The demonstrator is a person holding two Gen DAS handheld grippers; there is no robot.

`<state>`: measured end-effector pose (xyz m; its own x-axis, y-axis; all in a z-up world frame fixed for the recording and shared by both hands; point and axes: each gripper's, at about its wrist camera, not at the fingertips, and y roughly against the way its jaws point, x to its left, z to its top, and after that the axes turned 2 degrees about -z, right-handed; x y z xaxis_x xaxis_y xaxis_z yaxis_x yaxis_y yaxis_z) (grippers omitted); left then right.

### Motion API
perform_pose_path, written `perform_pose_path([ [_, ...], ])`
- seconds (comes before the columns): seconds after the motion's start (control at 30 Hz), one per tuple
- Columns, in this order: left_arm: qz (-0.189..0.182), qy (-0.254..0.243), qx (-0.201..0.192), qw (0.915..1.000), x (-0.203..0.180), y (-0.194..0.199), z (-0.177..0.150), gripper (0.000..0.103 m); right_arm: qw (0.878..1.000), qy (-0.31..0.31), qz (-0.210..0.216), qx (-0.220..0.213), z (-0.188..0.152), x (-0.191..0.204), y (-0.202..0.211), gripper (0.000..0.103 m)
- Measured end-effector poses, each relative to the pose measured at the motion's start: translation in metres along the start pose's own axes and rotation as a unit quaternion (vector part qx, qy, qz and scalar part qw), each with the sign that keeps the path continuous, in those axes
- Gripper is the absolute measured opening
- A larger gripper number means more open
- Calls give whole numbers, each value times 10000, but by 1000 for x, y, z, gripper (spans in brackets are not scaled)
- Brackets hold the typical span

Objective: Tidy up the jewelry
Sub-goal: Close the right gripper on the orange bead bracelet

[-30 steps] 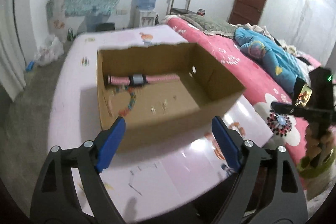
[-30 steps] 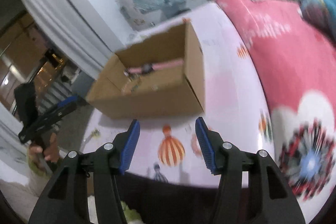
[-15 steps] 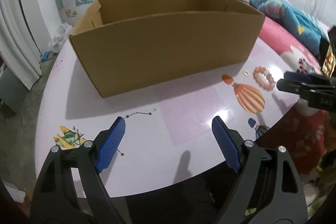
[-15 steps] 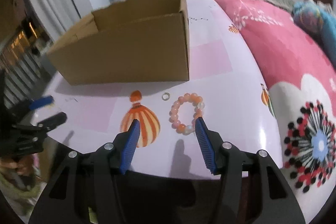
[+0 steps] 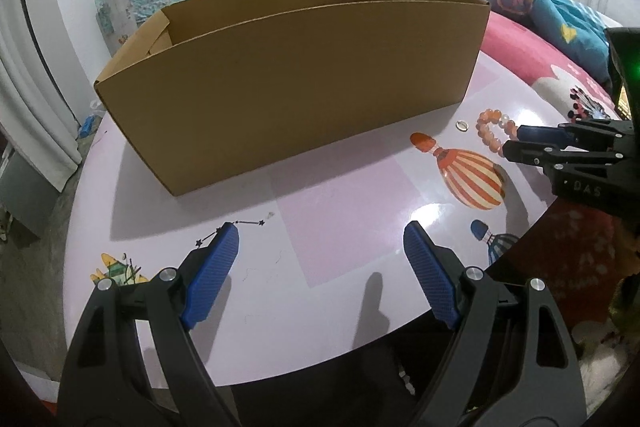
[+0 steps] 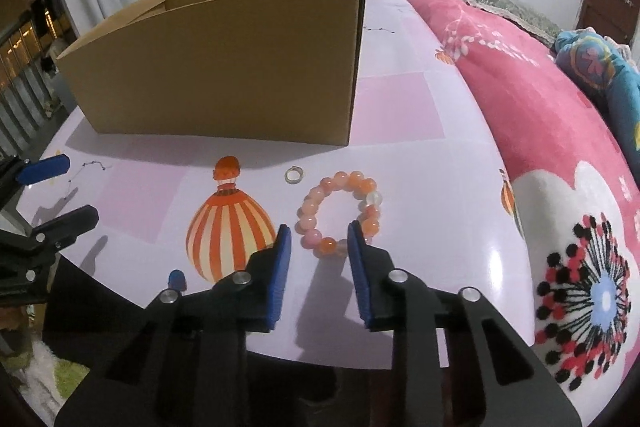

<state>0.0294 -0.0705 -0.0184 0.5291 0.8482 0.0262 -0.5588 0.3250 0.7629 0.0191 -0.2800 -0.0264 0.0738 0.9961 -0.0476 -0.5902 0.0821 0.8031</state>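
Right gripper (image 6: 318, 233) low over the near edge of the pink table (image 6: 420, 187), jaws closing; the near beads of the orange-pink bead bracelet (image 6: 340, 213) lie between the blue pads (image 6: 282, 267), no contact visible yet. Left gripper (image 5: 320, 239) jaws wide apart, nothing between them, hovering above bare tabletop; a thin black chain necklace (image 5: 236, 227) with small stars lies on the table by its left fingertip, contact cannot be told. Bracelet flat on the table, just right of the printed striped balloon (image 6: 230, 231). Small ring (image 6: 293, 175) lies just beyond the bracelet, apart from it, near the box. Behind both: open cardboard box (image 6: 224, 75), upright on the table, interior not visible from either view. Pink floral blanket (image 6: 540, 115) along the right side of the table.
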Motion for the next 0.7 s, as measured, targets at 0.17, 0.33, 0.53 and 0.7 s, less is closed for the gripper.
perform_pose_path([
  [0.17, -27, -65, -78, 9999, -7, 0, 5, 81, 10000, 21, -3, 14, -1, -3, 1, 24],
  [0.33, -66, -177, -77, 9998, -18, -3, 11, 81, 9999, -27, 69, 71, -4, -11, 0, 6],
  [0.53, -193, -376, -254, 9988, -36, -3, 17, 81, 9976, -534, 403, 150, -11, -34, 0, 5],
  [0.7, -351, -701, -414, 9961, -53, -8, 24, 81, 9965, -666, 477, 147, -11, -42, 2, 5],
])
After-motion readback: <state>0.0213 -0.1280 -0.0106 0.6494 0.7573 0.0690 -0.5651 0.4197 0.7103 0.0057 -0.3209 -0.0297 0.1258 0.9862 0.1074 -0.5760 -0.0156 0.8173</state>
